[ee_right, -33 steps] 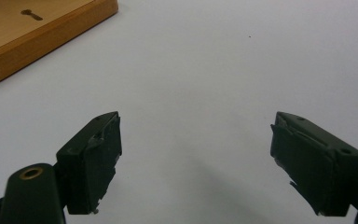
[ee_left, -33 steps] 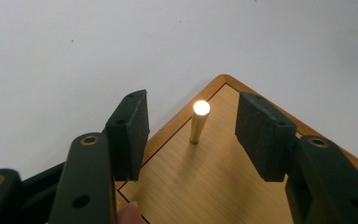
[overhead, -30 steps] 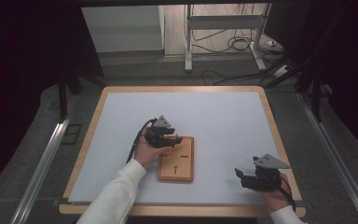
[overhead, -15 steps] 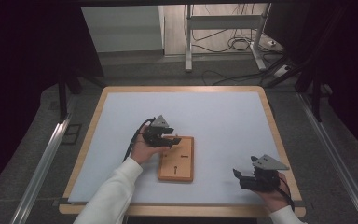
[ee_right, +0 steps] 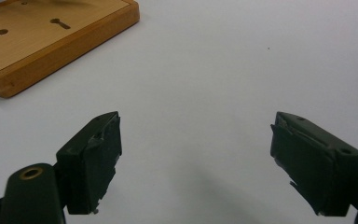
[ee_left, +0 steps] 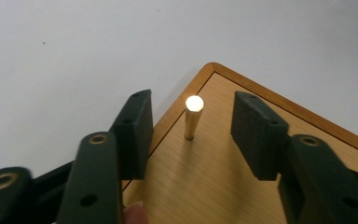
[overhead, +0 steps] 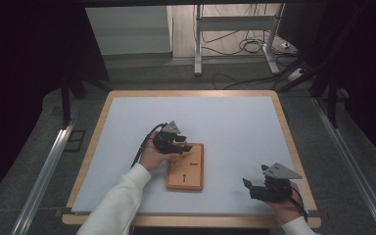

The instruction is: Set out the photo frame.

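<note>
Two hand-held grippers over one white table [overhead: 235, 127], read from the left.

Left side first: left gripper [overhead: 183, 145], carried by a hand in a white sleeve, tipped down over the far left corner of a wooden board [overhead: 196, 182] cut with keyhole slots. Seen along that gripper's own view: fingers [ee_left: 137, 130] apart, one on each side of a short brass peg [ee_left: 193, 119]. Have just been closing, with the peg between them, yet with a clear gap on either side and neither pad touching metal.

Peg itself: planted upright in the board just inside that corner, long axis vertical, bright flat top facing the camera, foot set in the wood. Sits a little nearer the left-hand finger than the right-hand one in that view, so probably calls for a slight sideways centring before the squeeze, then a straight pull along the peg's axis. Risk, as judged: an off-centre pinch tilting the peg or dragging the board across the table.

Middle: rest of the board lying flat, slots empty as far as can be told.

Right side: right gripper [overhead: 248, 188] low at the near right edge of the table, well apart from the board, fingers [ee_right: 93, 158] spread wide over bare table, holding nothing. Clearly the farther of the two from the peg; the left gripper's job.
</note>
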